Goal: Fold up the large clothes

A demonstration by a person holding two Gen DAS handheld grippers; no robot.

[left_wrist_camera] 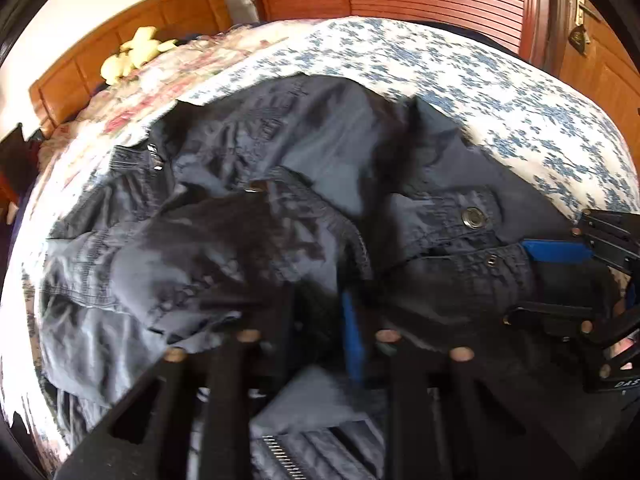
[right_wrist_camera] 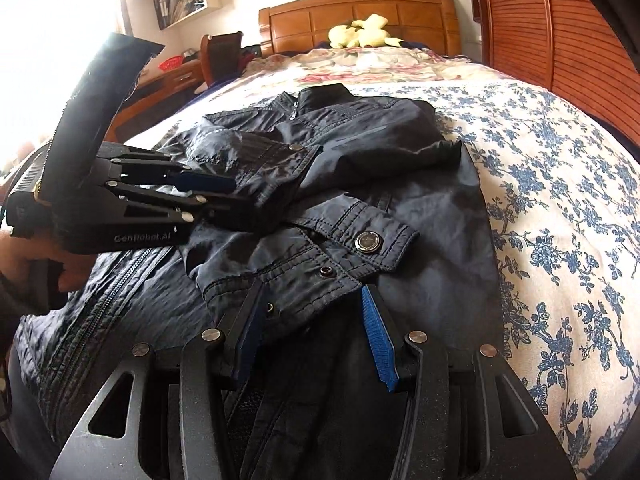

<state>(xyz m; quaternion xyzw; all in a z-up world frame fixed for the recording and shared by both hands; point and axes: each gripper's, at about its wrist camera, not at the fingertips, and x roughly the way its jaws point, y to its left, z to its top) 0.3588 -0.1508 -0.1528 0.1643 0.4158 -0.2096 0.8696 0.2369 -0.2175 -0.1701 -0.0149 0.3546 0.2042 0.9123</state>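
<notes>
A dark navy jacket [right_wrist_camera: 360,184] lies on the bed, both sleeves crossed over its front; it also fills the left wrist view [left_wrist_camera: 240,200]. My left gripper [left_wrist_camera: 320,316] is open, its fingers around bunched jacket fabric near the left sleeve; it shows in the right wrist view [right_wrist_camera: 224,192] at the left. My right gripper [right_wrist_camera: 316,320] is open, its blue pads either side of the right sleeve's cuff [right_wrist_camera: 352,256] with a snap button. It shows in the left wrist view [left_wrist_camera: 548,276] at the right edge, jaws apart around the cuff.
The bed has a blue-flowered sheet [right_wrist_camera: 560,208] and a rose-patterned quilt [right_wrist_camera: 360,64] toward the wooden headboard [right_wrist_camera: 360,16]. A yellow plush toy [right_wrist_camera: 360,32] lies at the head. A wooden wardrobe [right_wrist_camera: 540,20] stands right, a desk and chair [right_wrist_camera: 216,60] left.
</notes>
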